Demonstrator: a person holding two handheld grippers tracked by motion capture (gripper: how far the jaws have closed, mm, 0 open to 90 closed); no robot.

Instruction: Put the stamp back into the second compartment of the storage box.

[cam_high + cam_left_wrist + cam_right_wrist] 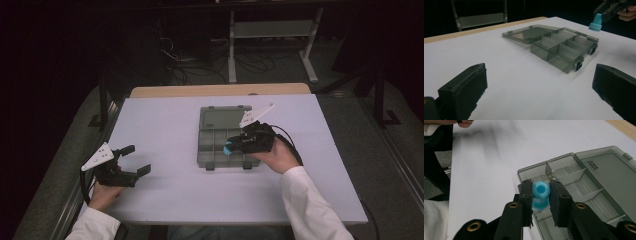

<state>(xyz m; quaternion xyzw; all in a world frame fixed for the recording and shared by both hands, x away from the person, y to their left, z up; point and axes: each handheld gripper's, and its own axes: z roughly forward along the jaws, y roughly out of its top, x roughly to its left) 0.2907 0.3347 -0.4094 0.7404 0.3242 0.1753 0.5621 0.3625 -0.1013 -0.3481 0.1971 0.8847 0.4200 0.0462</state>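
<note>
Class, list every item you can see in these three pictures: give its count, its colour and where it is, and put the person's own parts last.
Organiser box: one, smoky grey, see-through, middle of the table, lid laid open flat on the far side, its visible compartments empty.
Blue piece: one, light blue, spool-shaped with a hole, held over the box's near compartments.
Table: one, white top with a wooden far edge.
Desk frame: one, white, on the floor beyond the table, cables beside it.
Right gripper: one, black, closed on the blue piece.
Left gripper: one, black, open, near the table's left edge.
Sleeves: two, white, at the bottom.
</note>
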